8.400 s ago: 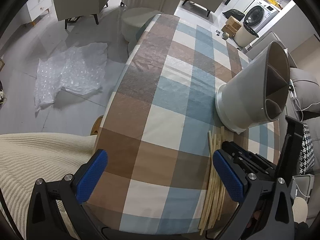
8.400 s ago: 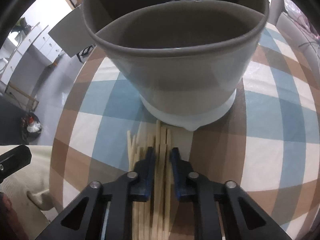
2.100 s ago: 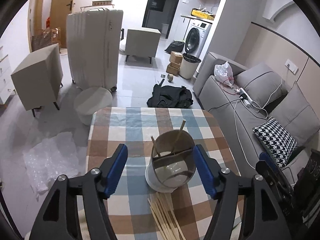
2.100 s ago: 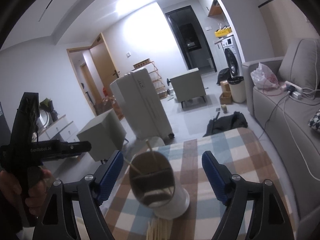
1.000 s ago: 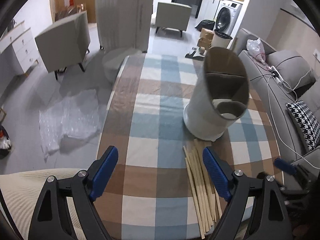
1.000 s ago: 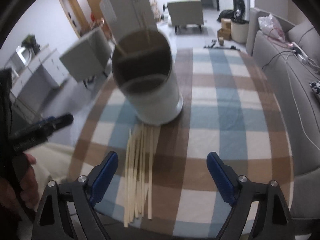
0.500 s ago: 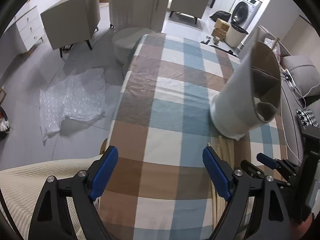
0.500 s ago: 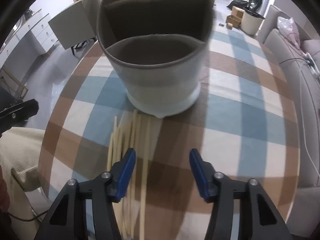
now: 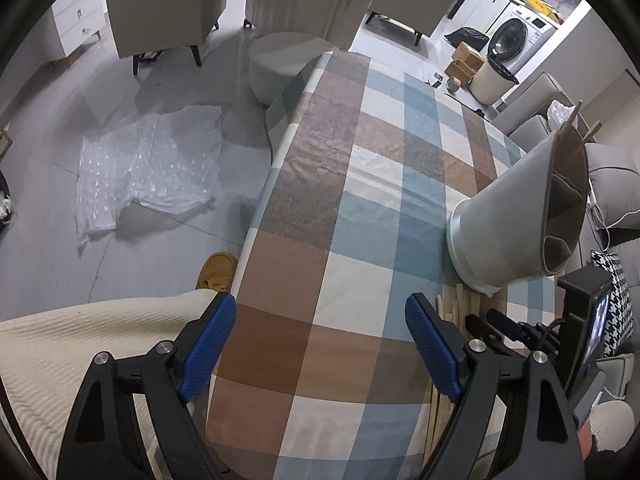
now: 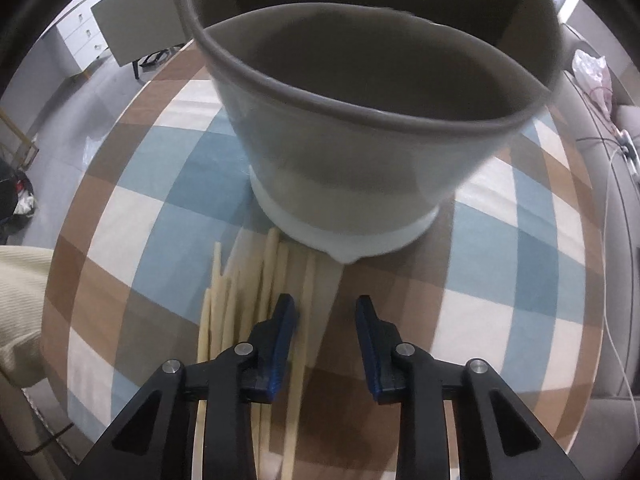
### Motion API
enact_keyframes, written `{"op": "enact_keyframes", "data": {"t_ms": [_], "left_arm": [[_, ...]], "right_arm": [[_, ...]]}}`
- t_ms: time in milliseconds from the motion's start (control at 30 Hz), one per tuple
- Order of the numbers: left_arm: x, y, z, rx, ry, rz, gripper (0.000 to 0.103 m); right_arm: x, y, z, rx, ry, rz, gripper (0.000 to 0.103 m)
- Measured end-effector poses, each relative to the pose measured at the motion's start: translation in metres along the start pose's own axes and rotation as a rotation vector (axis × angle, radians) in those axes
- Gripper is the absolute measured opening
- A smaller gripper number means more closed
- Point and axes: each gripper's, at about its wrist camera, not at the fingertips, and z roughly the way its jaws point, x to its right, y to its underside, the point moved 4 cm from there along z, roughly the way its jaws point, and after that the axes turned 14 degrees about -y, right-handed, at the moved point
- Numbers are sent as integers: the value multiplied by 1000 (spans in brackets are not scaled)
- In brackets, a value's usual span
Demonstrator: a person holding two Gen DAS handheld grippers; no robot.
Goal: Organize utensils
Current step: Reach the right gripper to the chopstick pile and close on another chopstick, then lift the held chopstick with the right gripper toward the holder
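A pale grey divided utensil holder (image 10: 352, 168) stands on the checked tablecloth (image 10: 500, 248). Several loose wooden chopsticks (image 10: 240, 292) lie in front of its base. My right gripper (image 10: 326, 332) hangs just above them, pointing steeply down, and its jaws are closing. One chopstick (image 10: 306, 292) runs between the pads, which do not press on it. In the left wrist view, the holder (image 9: 516, 220) sits at the right with two chopstick tips (image 9: 576, 110) sticking out. My left gripper (image 9: 320, 346) is open and holds nothing over the cloth.
The table's left edge (image 9: 256, 216) drops to a grey floor with a sheet of bubble wrap (image 9: 148, 160). A person's cream sleeve (image 9: 80, 352) and tan shoe (image 9: 216, 276) are beside it. Armchairs (image 9: 164, 8) and a round stool (image 9: 288, 60) stand beyond. A sofa (image 9: 612, 184) is at the right.
My right gripper has dropped close over the loose chopsticks and its jaws have narrowed from wide apart. My left gripper has sunk and swung left, so the holder now sits at the view's right edge.
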Motion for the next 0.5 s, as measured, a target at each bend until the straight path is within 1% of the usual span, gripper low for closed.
{"op": "enact_keyframes", "data": {"t_ms": [233,300,333,400,500], "left_arm": [[-4,-2,4,-11,-7,-5,83],[-3,-1,5,-17,-12,0,83],[-2,0,5,-21,-15,5,83],[3,2,6,-26,-14,19,83],[14,8,6,-34,-19,59,83]], "right_arm": [[-5,-5,2,42,27,-20,28],[-3,-5,0,51,-13,-1,16],[-2,-3,0,50,-38,6,4],[-2,1,-2,48,-35,4,4],[4,9,-9,67,-79,47,4]]}}
